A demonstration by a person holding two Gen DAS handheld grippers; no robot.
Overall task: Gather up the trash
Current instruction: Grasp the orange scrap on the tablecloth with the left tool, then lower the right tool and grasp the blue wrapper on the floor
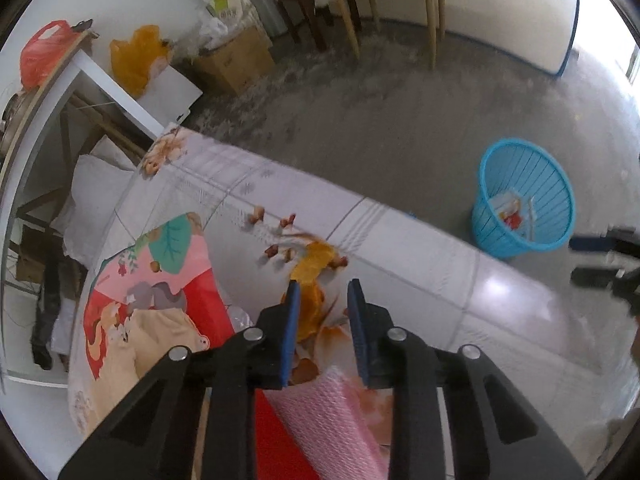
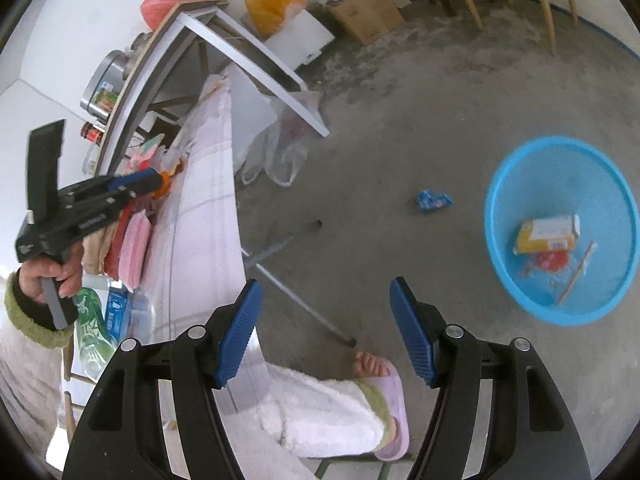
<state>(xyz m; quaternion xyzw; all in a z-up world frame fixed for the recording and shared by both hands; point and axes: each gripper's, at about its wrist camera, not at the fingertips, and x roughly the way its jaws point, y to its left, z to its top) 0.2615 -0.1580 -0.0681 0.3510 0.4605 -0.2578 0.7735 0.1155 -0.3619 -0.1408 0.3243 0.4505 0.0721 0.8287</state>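
Left gripper (image 1: 324, 304): black linkage arms, silver rivets, blue ribbed pads (image 1: 294, 320). Right gripper (image 2: 326, 326): same build. Hand (image 2: 50, 276): bare skin, fluffy white sleeve (image 2: 24, 360), green cuff. White fleece trouser leg (image 2: 320, 412), bare toes, lilac slipper (image 2: 394, 412).

Table (image 1: 420, 248): peel (image 1: 314, 264) near its middle, nut shells (image 1: 276, 250) scattered just left of and behind it; printed bag (image 1: 160, 280) at the left end; bubble wrap (image 1: 332, 416) at the near edge. Floor (image 2: 400, 140): basket (image 2: 560, 304) right of the table, holding a carton (image 2: 548, 234) and a stick (image 2: 576, 274); wrapper (image 2: 432, 200) lying left of the basket, apart from it
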